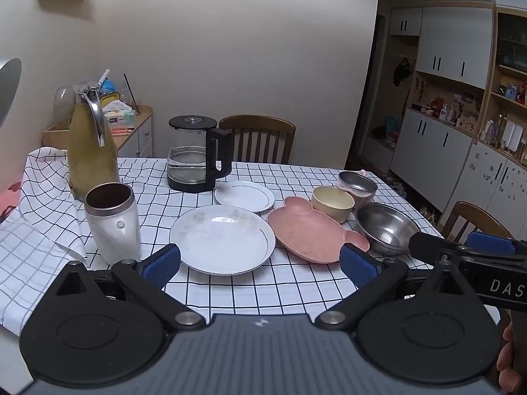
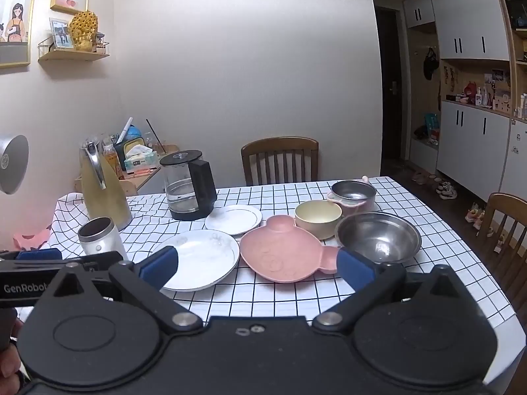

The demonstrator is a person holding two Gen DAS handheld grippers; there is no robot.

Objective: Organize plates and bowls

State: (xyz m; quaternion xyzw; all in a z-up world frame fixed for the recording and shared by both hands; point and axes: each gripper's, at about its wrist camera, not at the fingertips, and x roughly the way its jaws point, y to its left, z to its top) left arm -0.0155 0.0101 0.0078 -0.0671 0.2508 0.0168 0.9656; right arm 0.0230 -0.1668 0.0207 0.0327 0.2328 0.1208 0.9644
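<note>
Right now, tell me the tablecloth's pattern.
White tablecloth with a black grid of thin lines; clearest in the right wrist view.

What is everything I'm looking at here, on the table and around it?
White plates: two, big one near, small one behind.
Pink plate: one, animal-shaped, centre.
Yellow bowl: one, behind pink plate.
Steel bowl: one, right.
Steel pot: one, pink-sided, far right.
Kettle: one, glass and black.
Jug: one, yellowish, left.
Cup: one, white, left.
Chairs: two, wooden.
Left gripper: jaws open, empty.
Right gripper: jaws open, empty.
</note>
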